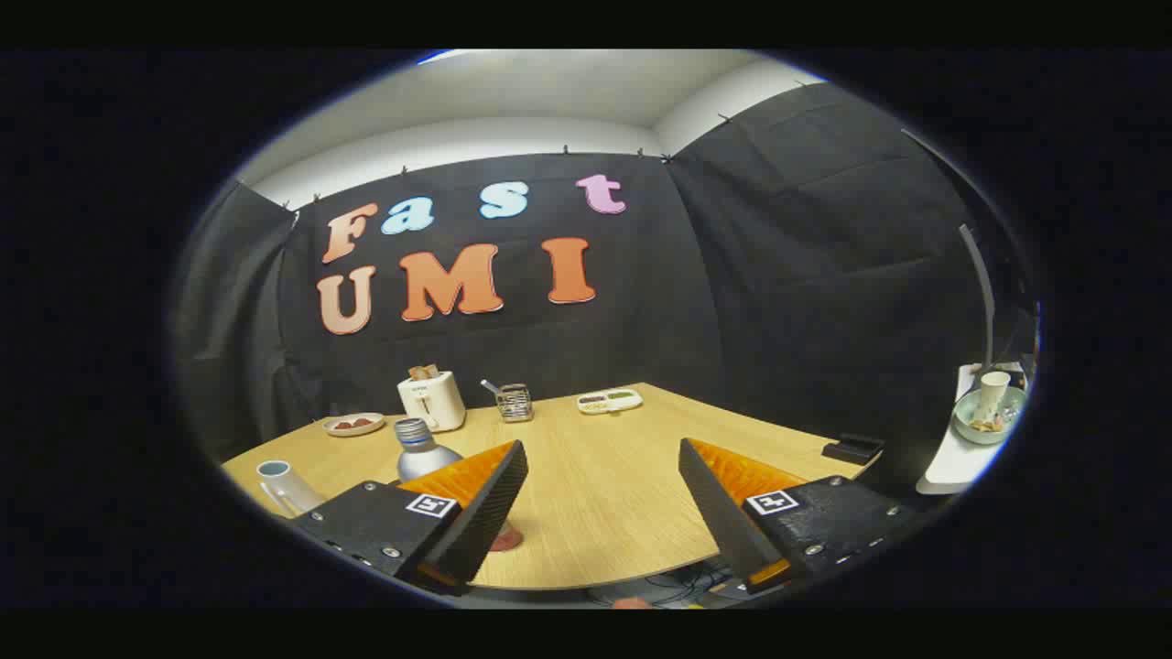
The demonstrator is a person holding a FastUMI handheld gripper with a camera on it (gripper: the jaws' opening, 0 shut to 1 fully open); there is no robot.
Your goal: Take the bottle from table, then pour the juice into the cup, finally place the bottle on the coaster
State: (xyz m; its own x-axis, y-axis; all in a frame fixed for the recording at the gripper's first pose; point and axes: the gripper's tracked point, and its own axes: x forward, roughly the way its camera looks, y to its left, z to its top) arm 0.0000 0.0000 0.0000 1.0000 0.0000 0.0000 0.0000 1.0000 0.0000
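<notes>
Bottle (423, 450) first: it stands on the wooden table (604, 494), upright, its long axis vertical and its screw cap pointing straight up. Its lower body is hidden behind the left finger, so it sits off to the left of the gap, not between the fingers.

The gripper (604, 499) hangs above the near edge of the table with its fingers wide apart and nothing between them. Just past the left finger's tip a small reddish disc (505, 538) peeks out on the tabletop; it is probably the coaster, though most of it is covered. The cup (284, 482) stands left of the bottle, near the table's edge, tilted by the lens.

The main risk, as I judge it, is the sideways offset. If the gripper goes straight ahead, the left finger would hit the bottle's side and tip it, possibly into the cup close by. A tall, narrow, smooth bottle also slips if grabbed too near the cap.

Farther back sit a small plate (353, 424), a toaster (433, 399), a wire holder (515, 402) and a flat tray (609, 400). Off the table's right corner lies a dark box (853, 448), and beyond it a bowl (987, 419) on a side shelf.
</notes>
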